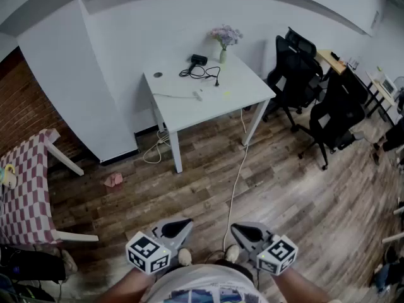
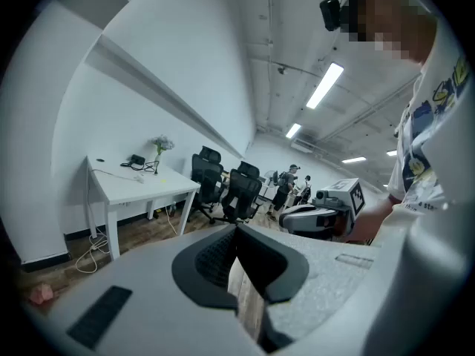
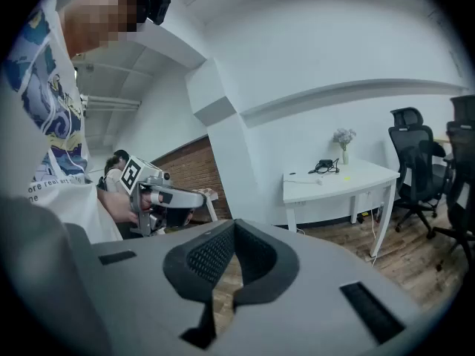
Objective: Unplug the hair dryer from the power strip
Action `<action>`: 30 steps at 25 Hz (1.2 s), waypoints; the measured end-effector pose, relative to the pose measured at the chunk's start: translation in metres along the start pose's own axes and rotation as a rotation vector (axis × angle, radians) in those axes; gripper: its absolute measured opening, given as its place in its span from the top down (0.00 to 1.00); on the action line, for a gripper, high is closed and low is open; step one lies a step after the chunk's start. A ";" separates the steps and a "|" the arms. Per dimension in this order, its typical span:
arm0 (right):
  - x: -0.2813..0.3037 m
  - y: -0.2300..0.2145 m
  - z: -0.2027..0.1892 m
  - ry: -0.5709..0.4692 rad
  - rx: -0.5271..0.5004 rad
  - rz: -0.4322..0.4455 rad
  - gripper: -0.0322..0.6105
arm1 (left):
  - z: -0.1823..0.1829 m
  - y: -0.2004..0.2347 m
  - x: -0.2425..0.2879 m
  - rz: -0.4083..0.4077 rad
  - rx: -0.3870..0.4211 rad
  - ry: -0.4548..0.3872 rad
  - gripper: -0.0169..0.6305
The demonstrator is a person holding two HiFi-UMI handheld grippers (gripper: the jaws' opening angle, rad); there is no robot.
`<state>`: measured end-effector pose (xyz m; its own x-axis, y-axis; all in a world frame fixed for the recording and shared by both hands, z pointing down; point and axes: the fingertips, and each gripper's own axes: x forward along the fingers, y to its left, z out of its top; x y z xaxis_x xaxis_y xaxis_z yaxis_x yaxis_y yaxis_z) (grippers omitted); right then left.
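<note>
Head view: dryer at 12 on the far surface, cord looped beside it, white strip just nearer. Left claw and right claw at 6, well apart from them.

Left gripper view: left claw closed, empty.

Right gripper view: right claw closed, empty.

Plug is likely rigid and tight in the socket. Pinch its body, not the limp cord, and pin the light strip.

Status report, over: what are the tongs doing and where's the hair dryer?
Left tongs and right tongs shut, empty, held low. Hair dryer on the white table across the room, not reached. White cable on the floor between.
</note>
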<state>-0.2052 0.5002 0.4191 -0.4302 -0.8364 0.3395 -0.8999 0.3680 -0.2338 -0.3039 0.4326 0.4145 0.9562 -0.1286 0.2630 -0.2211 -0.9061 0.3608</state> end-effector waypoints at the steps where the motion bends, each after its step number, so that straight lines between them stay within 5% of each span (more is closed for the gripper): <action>1: 0.006 0.006 0.001 -0.001 -0.001 -0.003 0.96 | -0.002 0.005 -0.007 -0.004 0.000 0.003 0.97; 14: 0.031 0.020 -0.003 0.007 0.034 -0.066 0.96 | -0.018 0.028 -0.018 -0.054 -0.015 0.004 0.97; 21: 0.052 -0.041 0.006 -0.027 0.079 -0.047 0.95 | 0.000 0.058 0.032 -0.027 0.007 0.027 0.97; 30: 0.076 -0.158 0.058 -0.032 0.016 0.018 0.87 | 0.068 0.097 0.144 0.036 0.044 0.040 0.97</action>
<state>-0.0912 0.3548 0.4287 -0.4438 -0.8424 0.3056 -0.8906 0.3770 -0.2543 -0.1743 0.2989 0.4267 0.9390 -0.1463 0.3113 -0.2462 -0.9180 0.3110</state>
